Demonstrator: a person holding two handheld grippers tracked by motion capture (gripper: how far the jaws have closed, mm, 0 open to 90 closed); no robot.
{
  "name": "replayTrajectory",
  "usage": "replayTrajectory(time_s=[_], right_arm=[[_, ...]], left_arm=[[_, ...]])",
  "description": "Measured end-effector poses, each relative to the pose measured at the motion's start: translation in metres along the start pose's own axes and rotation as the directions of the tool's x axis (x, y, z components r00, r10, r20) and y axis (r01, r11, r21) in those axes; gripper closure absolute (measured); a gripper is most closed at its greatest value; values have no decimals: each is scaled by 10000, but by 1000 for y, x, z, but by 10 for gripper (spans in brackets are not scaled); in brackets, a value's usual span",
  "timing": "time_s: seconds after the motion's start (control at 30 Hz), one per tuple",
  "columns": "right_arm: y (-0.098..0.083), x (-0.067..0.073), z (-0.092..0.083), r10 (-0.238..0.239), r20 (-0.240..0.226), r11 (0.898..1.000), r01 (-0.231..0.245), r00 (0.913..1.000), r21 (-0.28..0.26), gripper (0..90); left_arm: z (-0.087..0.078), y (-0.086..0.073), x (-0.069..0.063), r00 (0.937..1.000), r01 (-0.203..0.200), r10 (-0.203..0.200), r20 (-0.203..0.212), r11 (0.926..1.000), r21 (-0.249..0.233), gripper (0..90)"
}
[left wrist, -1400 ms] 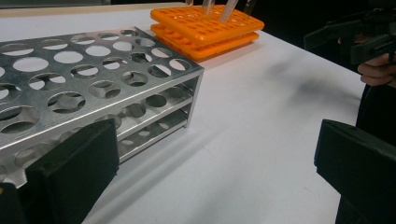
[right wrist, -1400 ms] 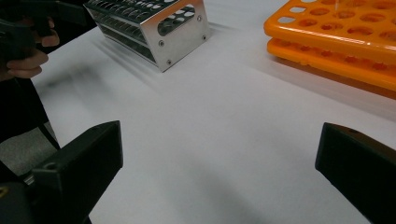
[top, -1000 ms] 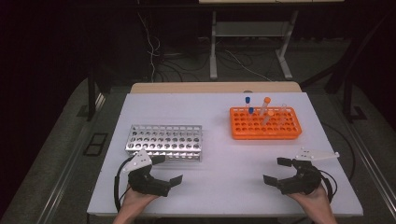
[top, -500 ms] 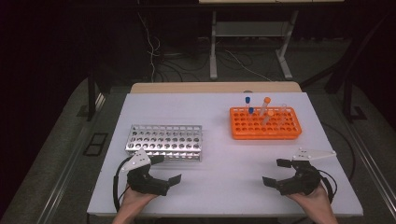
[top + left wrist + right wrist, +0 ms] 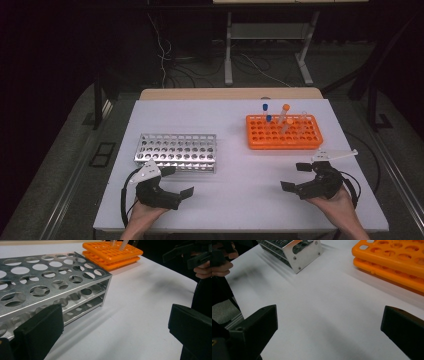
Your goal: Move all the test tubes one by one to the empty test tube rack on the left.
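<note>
White table [image 5: 240, 150]: steel rack [image 5: 176, 151], orange rack [image 5: 283, 132].

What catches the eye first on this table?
The bright orange rack at the far right, with a few capped tubes standing in it. To its left sits a shiny metal rack, its holes bare. Near the front edge, the left gripper and right gripper rest with jaws wide apart, holding nothing.
</note>
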State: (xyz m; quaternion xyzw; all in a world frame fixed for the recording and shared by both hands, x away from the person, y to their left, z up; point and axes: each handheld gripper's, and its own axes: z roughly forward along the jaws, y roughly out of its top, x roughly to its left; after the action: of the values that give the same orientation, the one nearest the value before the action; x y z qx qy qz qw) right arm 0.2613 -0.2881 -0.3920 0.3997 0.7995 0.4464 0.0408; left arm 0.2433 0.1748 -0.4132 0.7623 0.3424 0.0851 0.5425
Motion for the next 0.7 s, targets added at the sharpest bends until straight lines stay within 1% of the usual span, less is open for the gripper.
replayTrajectory(time_s=[0.37,0.7], right_arm=[[11,-10,-4,85,66,9999,-86,9999,111,5],[19,-24,-9,146,294,9997,-152,9995,182,5]], left_arm=[[0,0,0,10000,18,-18,-15,10000,19,0],[0,-1,-1,10000,16,-16,-34,10000,20,0]])
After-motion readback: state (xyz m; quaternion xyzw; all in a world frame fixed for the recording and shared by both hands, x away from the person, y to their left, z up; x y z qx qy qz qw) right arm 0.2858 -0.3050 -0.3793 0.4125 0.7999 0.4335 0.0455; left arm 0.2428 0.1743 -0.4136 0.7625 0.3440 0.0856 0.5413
